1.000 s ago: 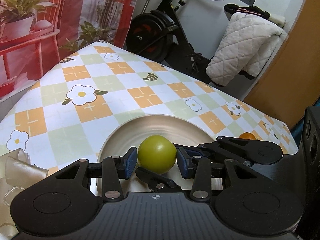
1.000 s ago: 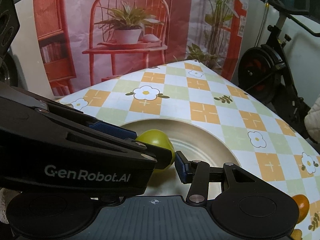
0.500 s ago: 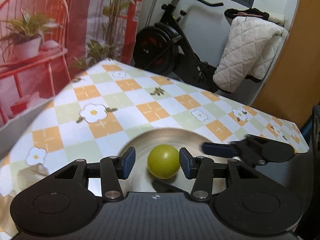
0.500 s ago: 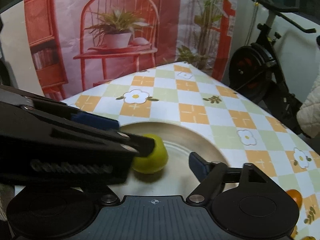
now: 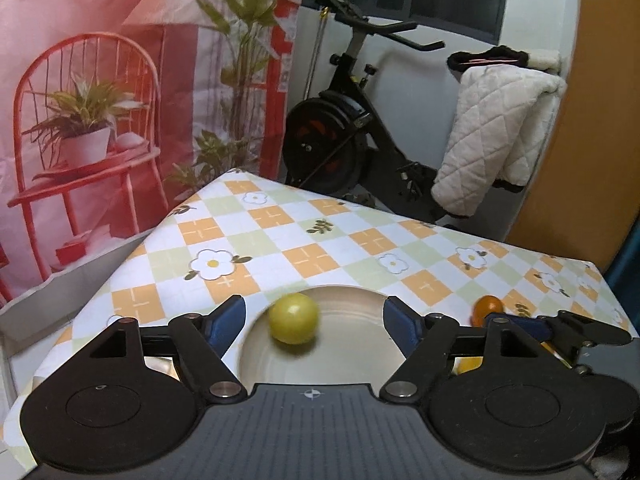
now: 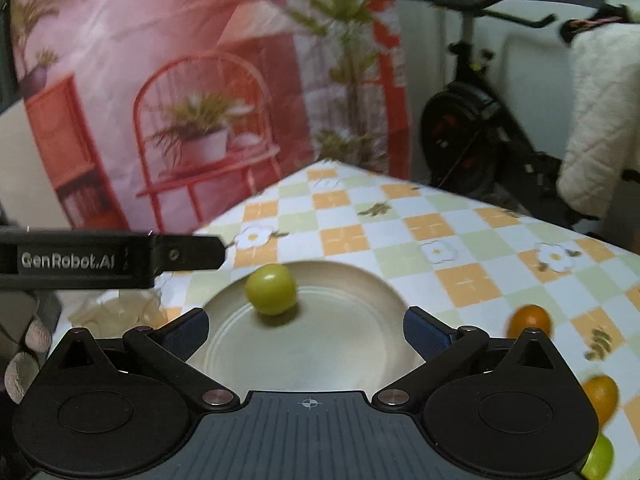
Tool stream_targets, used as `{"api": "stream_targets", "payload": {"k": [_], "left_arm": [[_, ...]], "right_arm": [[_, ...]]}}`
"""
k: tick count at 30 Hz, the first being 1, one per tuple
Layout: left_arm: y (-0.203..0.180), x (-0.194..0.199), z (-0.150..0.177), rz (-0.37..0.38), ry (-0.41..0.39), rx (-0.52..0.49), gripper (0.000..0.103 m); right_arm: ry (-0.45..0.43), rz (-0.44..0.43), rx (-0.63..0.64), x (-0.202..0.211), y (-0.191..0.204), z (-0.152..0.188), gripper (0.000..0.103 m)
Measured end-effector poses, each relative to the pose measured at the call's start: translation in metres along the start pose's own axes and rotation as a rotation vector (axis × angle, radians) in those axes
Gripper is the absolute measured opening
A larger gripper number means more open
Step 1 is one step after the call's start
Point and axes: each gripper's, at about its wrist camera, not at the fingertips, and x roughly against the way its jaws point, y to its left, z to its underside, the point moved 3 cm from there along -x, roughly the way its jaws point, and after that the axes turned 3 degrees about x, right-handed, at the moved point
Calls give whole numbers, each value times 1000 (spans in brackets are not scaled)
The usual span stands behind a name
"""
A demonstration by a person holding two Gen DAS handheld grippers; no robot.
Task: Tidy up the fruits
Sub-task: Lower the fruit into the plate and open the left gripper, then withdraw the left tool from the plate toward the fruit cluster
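A yellow-green round fruit [image 5: 294, 324] lies alone at the far side of a beige plate [image 5: 352, 360] on the checked tablecloth; it also shows in the right wrist view [image 6: 271, 289] on the plate [image 6: 320, 352]. My left gripper [image 5: 314, 324] is open and empty, above the plate's near side. My right gripper [image 6: 306, 332] is open and empty, also above the plate's near side. An orange fruit [image 5: 486, 309] lies right of the plate. The right wrist view shows two orange fruits [image 6: 530, 322] [image 6: 600, 396] and a green one [image 6: 600, 458] at the right.
The checked table [image 5: 320, 240] ends at a far corner and a right edge. An exercise bike [image 5: 352, 140] and a quilted white cloth [image 5: 492, 136] stand behind it. A crumpled clear bag [image 6: 116, 312] lies left of the plate. The left gripper's side [image 6: 80, 260] crosses the right wrist view.
My left gripper opened wide, let go of the yellow-green fruit on the plate and pulled back and up. My right gripper also drew back and opened wider.
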Motion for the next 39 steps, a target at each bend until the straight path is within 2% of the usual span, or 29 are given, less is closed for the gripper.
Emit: {"api": "stream_targets", "payload": {"k": [3,9,12,16,18,21,30,35,39], "left_arm": [[-9,5,4,30,-25,15,78],[-30,9,17,89,-50,50,78],[-44,10,26,103,-41,26,78],[-59,11,36,122,-28,-6,78],[-64,11,41,140,-18,-13,78],[-67,8,47,150,3,-14,78],[-80,5,64,135,40,-52,78],[-81,5,70,129,44,-59,78],[-83,5,71,121,43,-63,78]], "right_arm": [[-33,0,-39,21,-11,2,103],[-10,37,-66,54,-35,20,103],[-5,99,-38,70,-42,32,103],[71,261,-22,79,-52,43,102],[61,317,3,87,-57,51,102],[4,263,32,103,-61,62,102],[52,201,-16,107,-71,82,103],[-25,186,-14,116,-66,89,103],[-27,187,-21,115,-69,91,103]]}}
